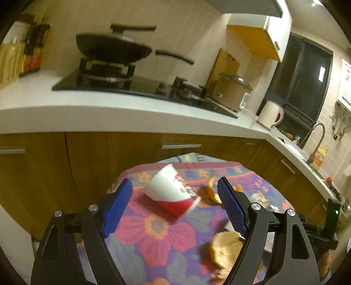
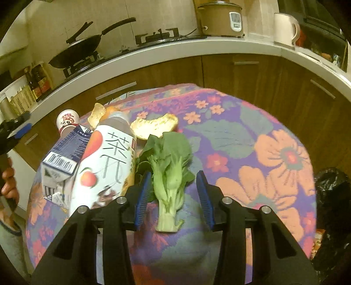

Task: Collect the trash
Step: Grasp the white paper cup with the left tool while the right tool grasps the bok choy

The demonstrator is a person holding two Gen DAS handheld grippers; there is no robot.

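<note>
In the left wrist view my left gripper (image 1: pixel 175 208) is open above a floral tablecloth (image 1: pixel 153 241). A red and white paper cup (image 1: pixel 173 193) lies on its side between the fingers. Orange peel (image 1: pixel 211 190) lies beyond it, more peel (image 1: pixel 223 247) by the right finger. In the right wrist view my right gripper (image 2: pixel 174 197) is open around a green bok choy (image 2: pixel 167 171) lying on the cloth. Left of it lie a tea bottle (image 2: pixel 105 162) and a blue and white carton (image 2: pixel 63 162). Orange peel (image 2: pixel 155 127) and the paper cup (image 2: pixel 67 122) lie farther back.
A black trash bag (image 2: pixel 331 219) stands at the table's right. Behind the table runs a white counter (image 1: pixel 109 109) with wooden cabinets (image 2: pixel 252 74), a wok (image 1: pixel 114 48) on the stove, a rice cooker (image 2: pixel 219 17), a kettle (image 1: pixel 271 114) and a sink faucet (image 1: pixel 316 140).
</note>
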